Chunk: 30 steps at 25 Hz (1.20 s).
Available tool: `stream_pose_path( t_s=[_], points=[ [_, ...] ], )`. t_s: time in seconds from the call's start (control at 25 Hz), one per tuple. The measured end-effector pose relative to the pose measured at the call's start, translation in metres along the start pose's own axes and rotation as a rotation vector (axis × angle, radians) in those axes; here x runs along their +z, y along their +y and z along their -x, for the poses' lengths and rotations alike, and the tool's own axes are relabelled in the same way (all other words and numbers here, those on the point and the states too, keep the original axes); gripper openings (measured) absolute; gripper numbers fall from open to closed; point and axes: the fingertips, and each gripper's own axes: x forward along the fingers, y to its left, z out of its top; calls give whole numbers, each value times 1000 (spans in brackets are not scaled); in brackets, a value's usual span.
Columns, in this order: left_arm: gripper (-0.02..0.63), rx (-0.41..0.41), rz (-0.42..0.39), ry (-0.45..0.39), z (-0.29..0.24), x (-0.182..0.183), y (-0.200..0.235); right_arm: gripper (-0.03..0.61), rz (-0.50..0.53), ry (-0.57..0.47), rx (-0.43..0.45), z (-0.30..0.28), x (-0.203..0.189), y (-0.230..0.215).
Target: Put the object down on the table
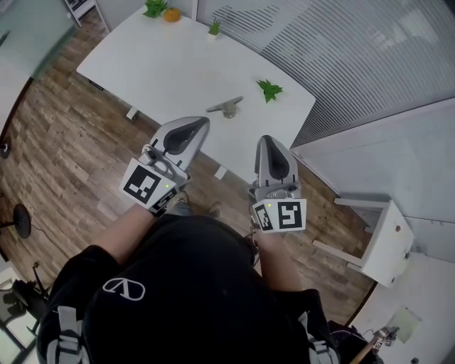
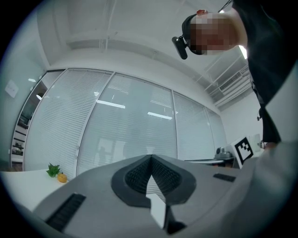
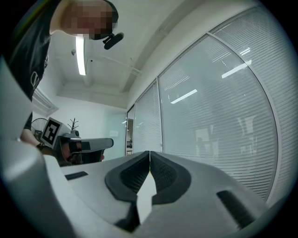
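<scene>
A grey object (image 1: pixel 226 107) lies on the white table (image 1: pixel 163 64), near its front right part. My left gripper (image 1: pixel 195 125) hangs over the table's front edge, jaws shut with nothing between them. My right gripper (image 1: pixel 269 142) is just off the table's front edge, over the wooden floor, also shut and empty. Both gripper views tilt up at glass walls with blinds. In the left gripper view the left gripper (image 2: pixel 150 158) shows its pads pressed together. In the right gripper view the right gripper (image 3: pixel 149 153) shows the same.
Small green plants (image 1: pixel 269 90) (image 1: pixel 214 28) and an orange fruit (image 1: pixel 171 14) sit along the table's far side. A white stool (image 1: pixel 382 238) stands at the right. A blinds-covered glass wall (image 1: pixel 341 50) runs behind the table. A round black base (image 1: pixel 21 220) is at the left.
</scene>
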Motion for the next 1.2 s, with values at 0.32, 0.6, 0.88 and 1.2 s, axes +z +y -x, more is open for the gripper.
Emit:
stream_pose_path(
  t_s=[0.32,0.6,0.88,1.2],
  points=[
    [5,3,-15,-11,-10,5,-16,6,11,25,-13,9,-7,-9],
    [5,6,-16,5,-8,1,-21,6,11,26,-5,13,-9,-6],
    [5,3,-12,8,-9,-1,-24,6,15,24,-1,11,-8,-6],
    [5,-3,-15,8,-6,-1,-26,6,21,33,4,11,-9,-3]
  ],
)
